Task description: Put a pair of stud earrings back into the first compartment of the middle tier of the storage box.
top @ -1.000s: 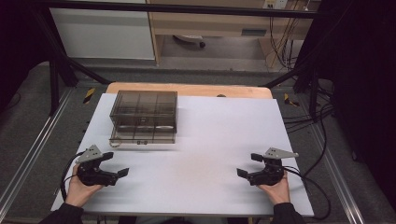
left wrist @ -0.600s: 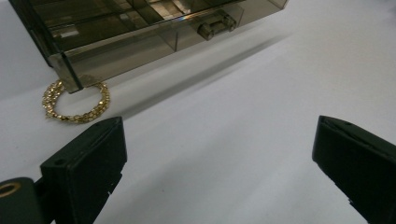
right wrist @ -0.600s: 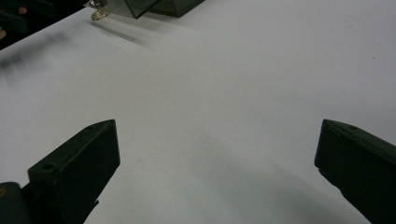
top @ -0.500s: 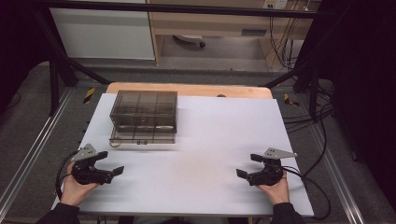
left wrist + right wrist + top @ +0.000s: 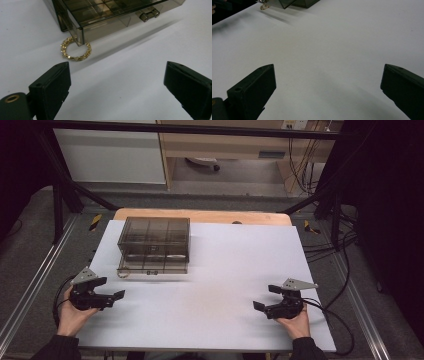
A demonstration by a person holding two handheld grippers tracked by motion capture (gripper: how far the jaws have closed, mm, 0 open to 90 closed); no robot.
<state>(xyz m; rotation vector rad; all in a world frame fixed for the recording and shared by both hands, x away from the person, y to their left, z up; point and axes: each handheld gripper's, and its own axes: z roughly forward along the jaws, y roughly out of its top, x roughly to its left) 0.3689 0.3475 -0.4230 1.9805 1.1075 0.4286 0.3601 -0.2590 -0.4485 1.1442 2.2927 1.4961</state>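
My left tongs [image 5: 116,295] hang apart with nothing between them and have just been closing slightly, aimed at the gold bracelet [image 5: 75,48]. It lies near the table's [image 5: 225,270] left edge, tucked against the front left corner of the smoky drawer box [image 5: 155,245], seemingly partly beneath it. That's my worry: a jaw could knock the box or pinch just one side of the bracelet and drag it. My right tongs [image 5: 264,298] rest apart near the right front corner. There's plenty of bare table between.
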